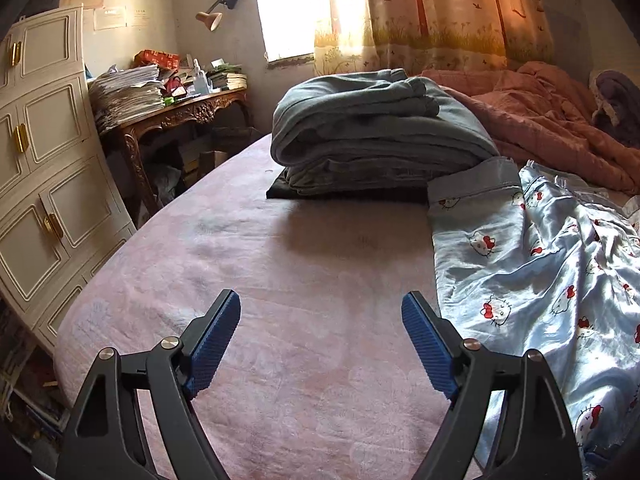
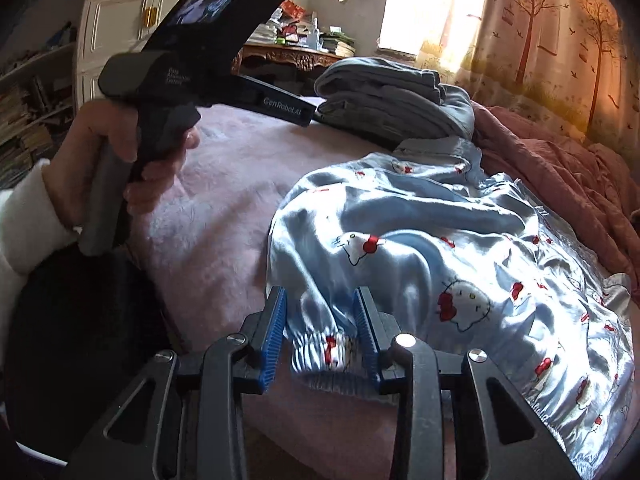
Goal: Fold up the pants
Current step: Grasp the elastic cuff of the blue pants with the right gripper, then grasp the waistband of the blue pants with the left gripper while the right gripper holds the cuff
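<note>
Light blue satin pants (image 1: 540, 272) with a cartoon cat print lie rumpled on the pink bed sheet (image 1: 280, 260). My left gripper (image 1: 320, 308) hovers open over bare sheet, with the pants just to its right and nothing between its fingers. In the right wrist view the pants (image 2: 440, 240) spread ahead and to the right. My right gripper (image 2: 320, 300) straddles an elastic leg cuff (image 2: 324, 352). The cuff touches the right pad, and a small gap shows at the left pad. A hand (image 2: 120, 140) in a white sleeve holds the left gripper's handle at the left.
A stack of folded grey clothes (image 1: 372, 136) sits further back on the bed, beside the pants' far end. A rumpled reddish quilt (image 1: 560, 128) fills the back right. A white cabinet (image 1: 44, 160) and a cluttered carved desk (image 1: 180, 112) stand past the bed's left edge.
</note>
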The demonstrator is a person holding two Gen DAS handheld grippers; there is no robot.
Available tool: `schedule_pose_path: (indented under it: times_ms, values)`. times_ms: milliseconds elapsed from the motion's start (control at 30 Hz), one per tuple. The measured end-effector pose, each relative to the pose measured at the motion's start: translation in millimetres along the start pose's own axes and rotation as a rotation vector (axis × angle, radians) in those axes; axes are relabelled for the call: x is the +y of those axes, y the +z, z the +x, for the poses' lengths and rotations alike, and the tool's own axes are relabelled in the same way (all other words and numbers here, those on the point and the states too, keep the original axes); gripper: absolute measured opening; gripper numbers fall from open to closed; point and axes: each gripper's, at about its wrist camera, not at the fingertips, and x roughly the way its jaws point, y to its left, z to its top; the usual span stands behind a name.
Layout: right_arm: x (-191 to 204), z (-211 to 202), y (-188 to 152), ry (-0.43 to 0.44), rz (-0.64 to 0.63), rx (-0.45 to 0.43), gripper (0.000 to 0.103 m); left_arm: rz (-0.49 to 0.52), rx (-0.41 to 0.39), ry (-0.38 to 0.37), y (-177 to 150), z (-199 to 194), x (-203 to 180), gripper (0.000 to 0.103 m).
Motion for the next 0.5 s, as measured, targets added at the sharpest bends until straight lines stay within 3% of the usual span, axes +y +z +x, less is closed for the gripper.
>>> schedule_pose_path:
  times_ms: [133, 233, 300, 400, 500]
  values:
    - [2, 0, -6, -0.043, -0.023, -0.016, 0.048, 0.006, 0.009, -0.011, 1, 3, -11, 0.082]
    - [-7, -1, -5, -0.005, 0.026, -0.007, 0.049, 0.029, 0.001, 0.002, 1, 3, -22, 0.082]
    - [-11, 1, -5, 0.004, 0.041, -0.003, 0.042, 0.048, -0.006, 0.026, -1, 2, -28, 0.082]
    - [-15, -3, -2, -0.022, 0.05, -0.023, 0.015, 0.069, -0.01, 0.051, -1, 3, -33, 0.082]
    - [-26, -7, 3, -0.045, 0.088, -0.036, 0.01, -0.004, 0.014, 0.004, 2, 6, -24, 0.082]
